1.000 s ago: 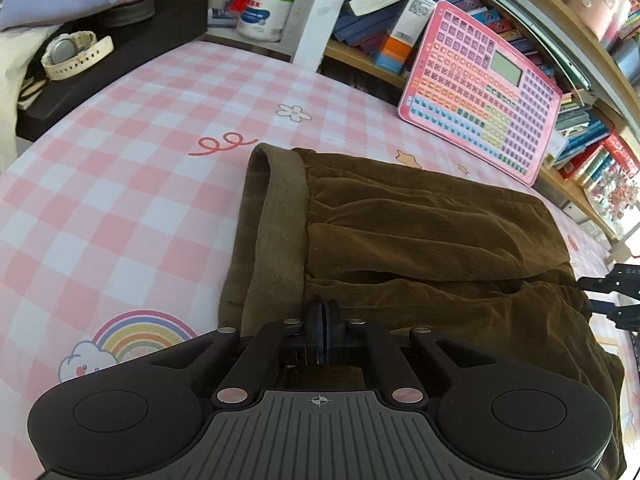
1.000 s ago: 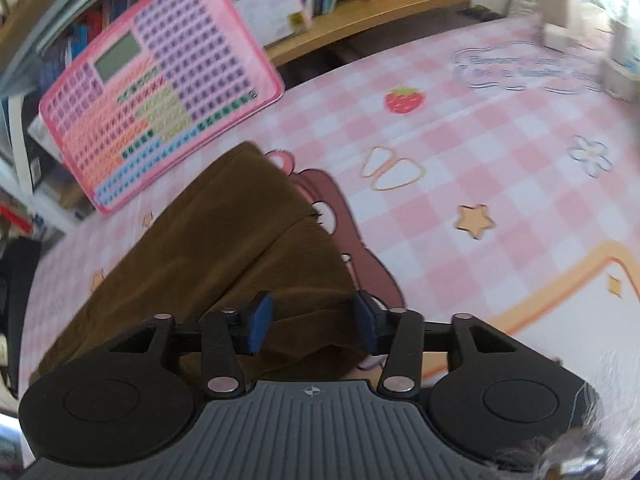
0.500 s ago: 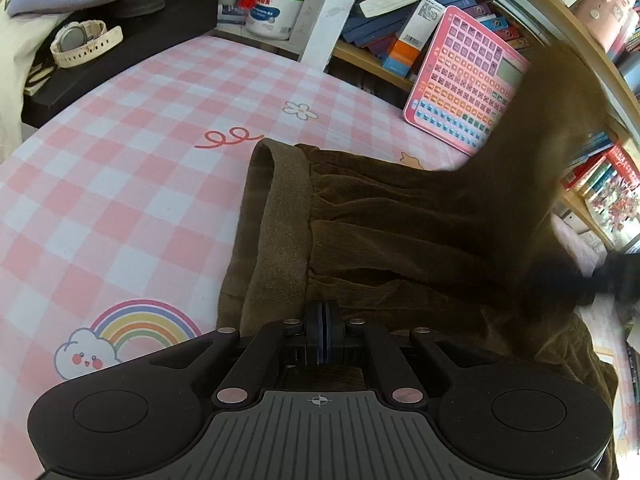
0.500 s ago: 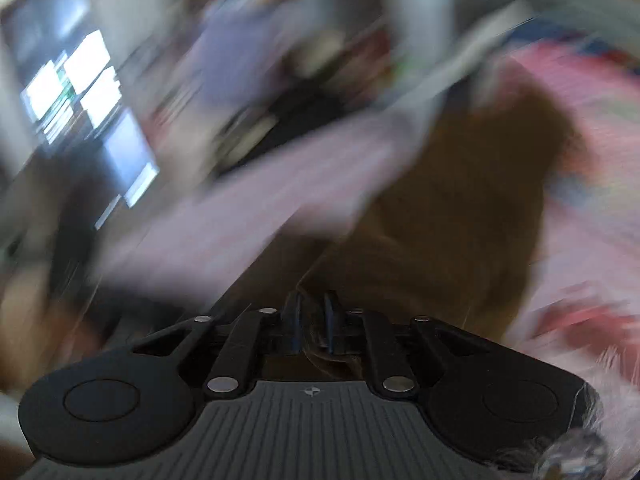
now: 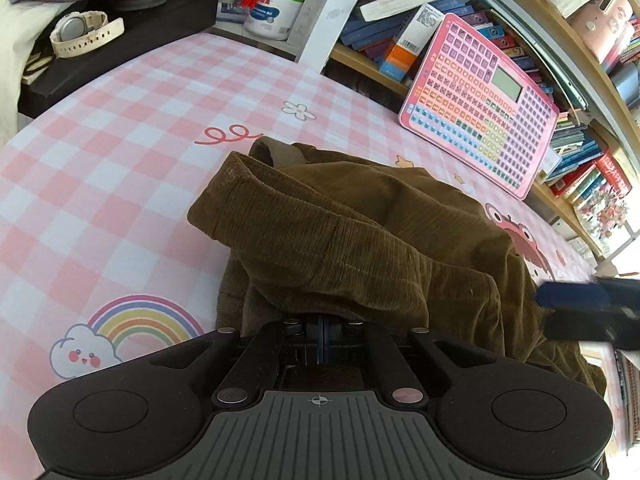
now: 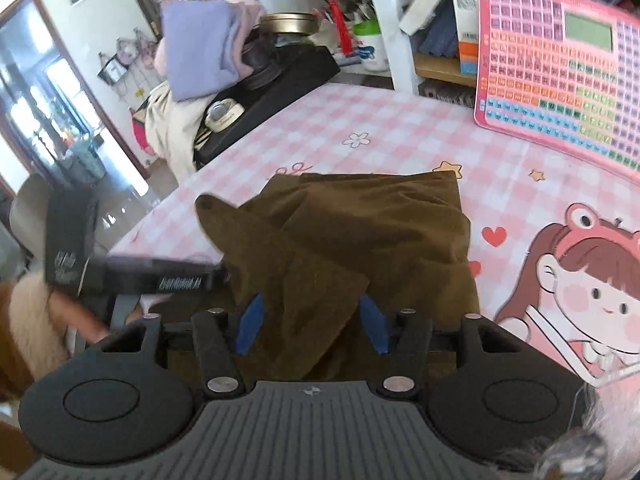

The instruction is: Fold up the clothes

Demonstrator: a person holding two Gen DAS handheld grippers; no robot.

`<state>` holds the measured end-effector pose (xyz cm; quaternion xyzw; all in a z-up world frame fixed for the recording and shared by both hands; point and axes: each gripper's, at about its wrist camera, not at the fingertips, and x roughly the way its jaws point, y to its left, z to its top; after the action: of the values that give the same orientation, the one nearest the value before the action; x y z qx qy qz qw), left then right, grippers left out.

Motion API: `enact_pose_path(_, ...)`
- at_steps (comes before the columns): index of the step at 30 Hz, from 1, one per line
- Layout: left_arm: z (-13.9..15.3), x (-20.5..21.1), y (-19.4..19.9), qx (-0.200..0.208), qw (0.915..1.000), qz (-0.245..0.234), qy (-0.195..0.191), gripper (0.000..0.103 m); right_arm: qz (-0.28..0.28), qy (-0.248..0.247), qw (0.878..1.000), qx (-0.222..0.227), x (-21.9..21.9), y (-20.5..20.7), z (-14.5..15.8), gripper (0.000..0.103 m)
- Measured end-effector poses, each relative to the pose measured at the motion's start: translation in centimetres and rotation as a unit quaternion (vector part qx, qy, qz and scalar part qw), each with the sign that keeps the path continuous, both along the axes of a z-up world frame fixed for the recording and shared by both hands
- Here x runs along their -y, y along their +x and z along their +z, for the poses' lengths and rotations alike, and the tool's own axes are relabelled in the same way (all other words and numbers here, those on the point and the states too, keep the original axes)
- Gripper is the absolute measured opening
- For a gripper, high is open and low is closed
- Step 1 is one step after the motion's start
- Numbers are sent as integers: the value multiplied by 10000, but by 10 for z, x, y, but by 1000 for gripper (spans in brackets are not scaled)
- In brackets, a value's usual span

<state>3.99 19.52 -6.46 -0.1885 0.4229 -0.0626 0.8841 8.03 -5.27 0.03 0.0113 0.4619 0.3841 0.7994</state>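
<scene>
Since 1 second ago the trousers (image 5: pixel 360 216) have been doubled over: the leg end now lies across the waistband, mid-frame on the checked cloth (image 5: pixel 120 168). We judge the fold is being laid, so we should square the top edge to the waistband and smooth it flat. At lower centre our left gripper (image 5: pixel 321 326) has its jaws together, clamped on the near hem. Our right gripper (image 6: pixel 310 320) has its jaws wide apart, straddling a loose fabric flap without pinching it.
</scene>
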Motion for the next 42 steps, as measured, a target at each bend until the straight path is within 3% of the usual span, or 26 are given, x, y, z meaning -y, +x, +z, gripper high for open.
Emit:
enact_pose_path(5,0,0,-1,17,10000,-3,8,4,-244,68,9984,-508,-8,27,-19,44)
enact_pose_path(8,0,1,-1,16,10000,-2,18,4,-329,137,9966,-742,-12,39,-28,12)
enact_pose_path(11,2,3,1,-31,10000,-15,75,4,-324,488,9982,-103,9,31,-1,8)
enact_pose_path(13,2,4,1,-47,9999,-12,103,4,-961,741,9920,352,45,32,19,6)
enact_pose_path(15,3,5,2,-61,9999,-7,129,4,-2283,706,9680,764,101,35,29,6)
enact_pose_path(18,4,6,2,-83,9998,1,168,4,-4004,-44,9101,1066,175,32,17,6)
enact_pose_path(20,4,5,3,-94,9998,2,171,4,-4449,-368,8910,827,206,33,-5,6)
enact_pose_path(24,6,6,6,-148,9996,-43,229,4,-4883,-740,8691,293,239,39,-50,6)
enact_pose_path(26,6,6,7,-166,9995,-75,272,4,-4965,-760,8645,180,244,39,-62,6)
enact_pose_path(33,8,9,7,-189,9989,-156,392,4,-4802,-1038,8697,483,242,59,-63,7)
enact_pose_path(35,10,9,6,-213,9988,-151,422,4,-4741,-1159,8713,510,242,67,-62,13)
enact_pose_path(37,23,11,1,18,9983,-62,573,5,-4766,-1339,8673,532,240,66,-56,25)
enact_pose_path(39,32,8,4,242,9981,-61,555,5,-4888,-1168,8622,631,241,51,-46,25)
enact_pose_path(42,41,2,15,457,9977,-72,505,5,-4859,-865,8671,672,236,21,-31,25)
